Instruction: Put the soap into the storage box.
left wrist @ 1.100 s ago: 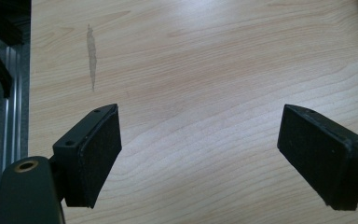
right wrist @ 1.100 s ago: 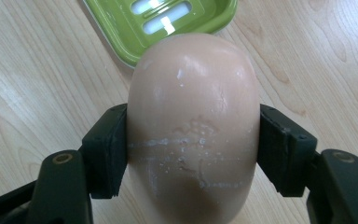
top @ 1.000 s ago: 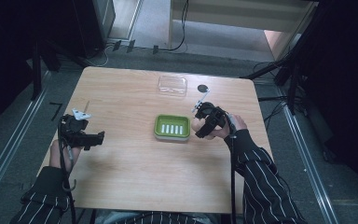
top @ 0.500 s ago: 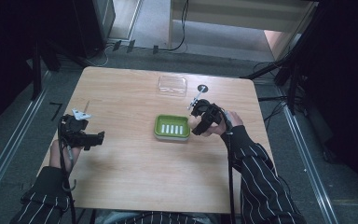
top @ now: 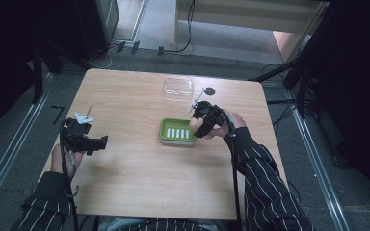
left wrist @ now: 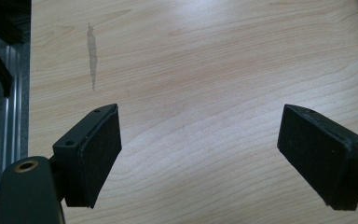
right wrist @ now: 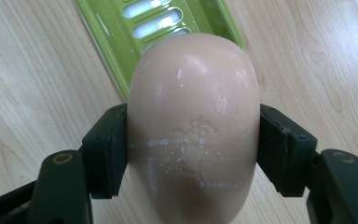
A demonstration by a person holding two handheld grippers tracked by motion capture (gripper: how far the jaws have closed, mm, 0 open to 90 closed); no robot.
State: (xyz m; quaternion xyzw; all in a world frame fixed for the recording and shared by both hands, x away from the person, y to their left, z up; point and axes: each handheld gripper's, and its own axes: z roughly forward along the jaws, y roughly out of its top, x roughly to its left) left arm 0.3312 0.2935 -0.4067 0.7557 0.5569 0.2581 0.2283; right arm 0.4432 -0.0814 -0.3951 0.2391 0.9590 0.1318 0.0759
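One bar of pale soap [right wrist: 193, 126] sits clamped across its width between the jaws of the right gripper [top: 207, 122], its long axis running along them and its rounded nose poking over the near right edge of the green soap dish [top: 178, 131]. Slotted and bare, the dish lies just ahead and is likely where the bar goes. Well off to the dish's left, the left gripper [top: 84, 139] idles with jaws spread wide over bare table [left wrist: 205, 70]. Beyond the dish rests a clear lid [top: 178, 87]; the soap's underside stays hidden.
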